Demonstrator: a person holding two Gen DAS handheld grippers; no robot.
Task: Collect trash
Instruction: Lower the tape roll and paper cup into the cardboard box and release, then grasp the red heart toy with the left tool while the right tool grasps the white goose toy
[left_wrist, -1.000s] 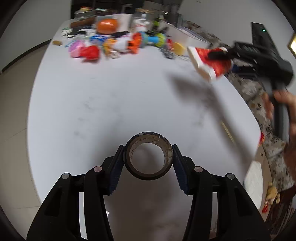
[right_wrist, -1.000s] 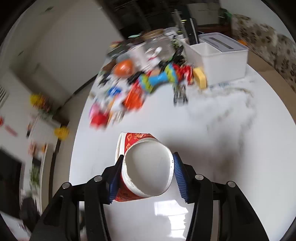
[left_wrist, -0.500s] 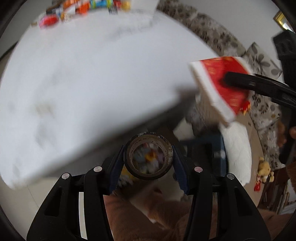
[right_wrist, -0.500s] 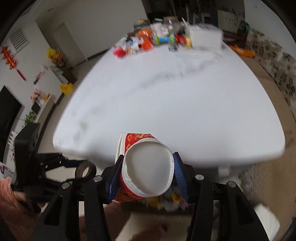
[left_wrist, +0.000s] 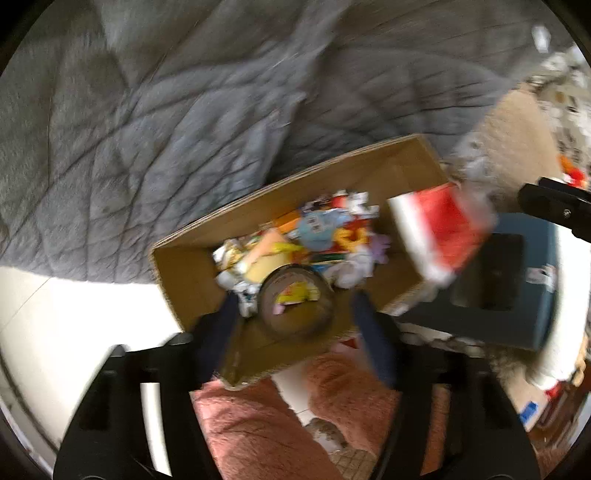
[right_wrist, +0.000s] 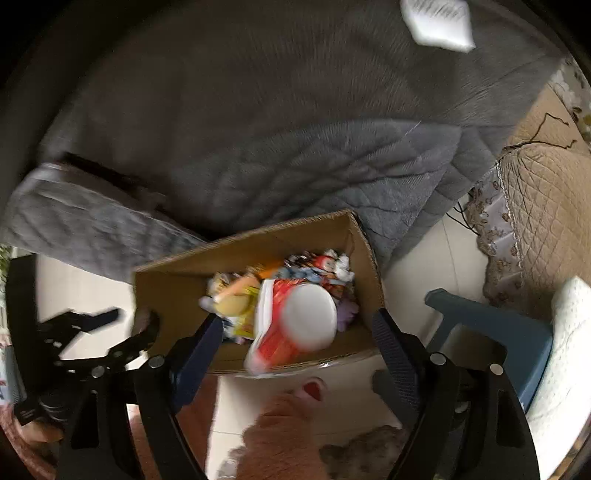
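Left tongs (left_wrist: 295, 321) spread wide above a cardboard box (left_wrist: 192, 280) on the floor, a tape roll (left_wrist: 297, 304) loose between the fingers, touching neither. Right tongs (right_wrist: 295, 332) likewise gape, a red paper cup (right_wrist: 295, 325) free between them over the box's near edge. Inside the box lies colourful trash (left_wrist: 314, 236). Beyond the box, a grey quilt (left_wrist: 166, 110).
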